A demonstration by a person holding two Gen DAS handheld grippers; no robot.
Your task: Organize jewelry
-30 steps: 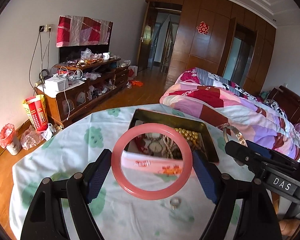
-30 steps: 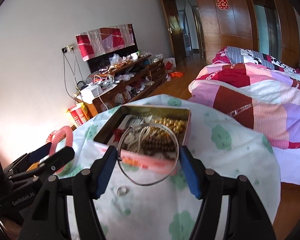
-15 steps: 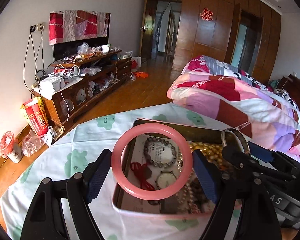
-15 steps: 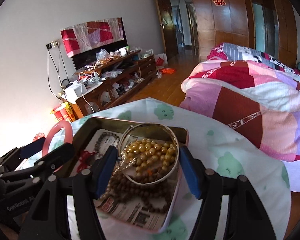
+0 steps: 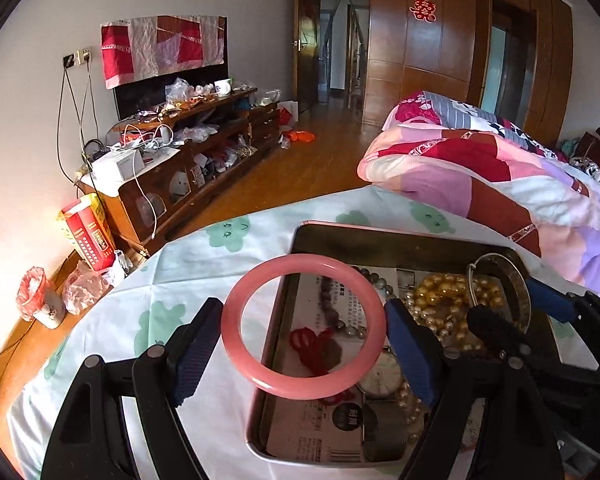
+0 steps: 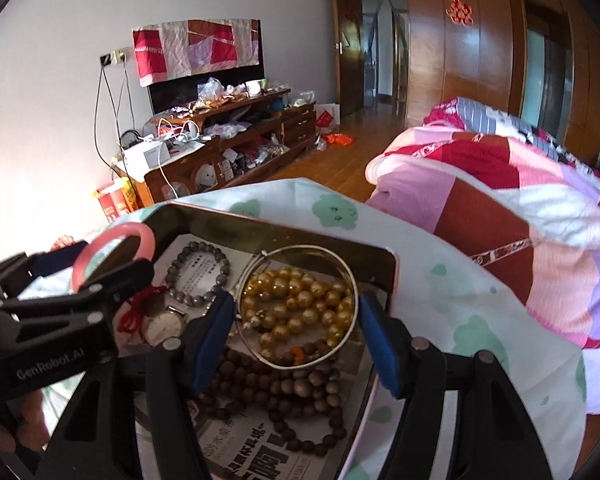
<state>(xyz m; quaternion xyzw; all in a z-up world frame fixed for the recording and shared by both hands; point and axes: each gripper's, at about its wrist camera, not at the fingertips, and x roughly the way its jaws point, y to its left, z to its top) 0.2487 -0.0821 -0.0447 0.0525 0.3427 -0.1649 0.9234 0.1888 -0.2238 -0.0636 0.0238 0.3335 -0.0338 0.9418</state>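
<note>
Now holding two bangles over the tin tray [image 5: 380, 236].
Left gripper [image 5: 304, 328] clamped on pink bangle [image 5: 236, 320], above tray's 9 o'clock edge; right gripper [image 6: 296, 320] clamped on silver bangle [image 6: 352, 280], above gold beads [image 6: 300, 300] at 3 o'clock.

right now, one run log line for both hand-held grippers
left hand-held gripper: pink bangle | right hand-held gripper: silver bangle | both over tin

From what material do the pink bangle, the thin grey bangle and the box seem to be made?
Pink bangle: probably jade-like stone or glass; thick, smooth, glossy and slightly translucent. Thin bangle: likely silver-toned metal; a narrow band with a bright sheen. Box: appears to be a metal tin; thin walls with a dull golden reflective inside.
</note>
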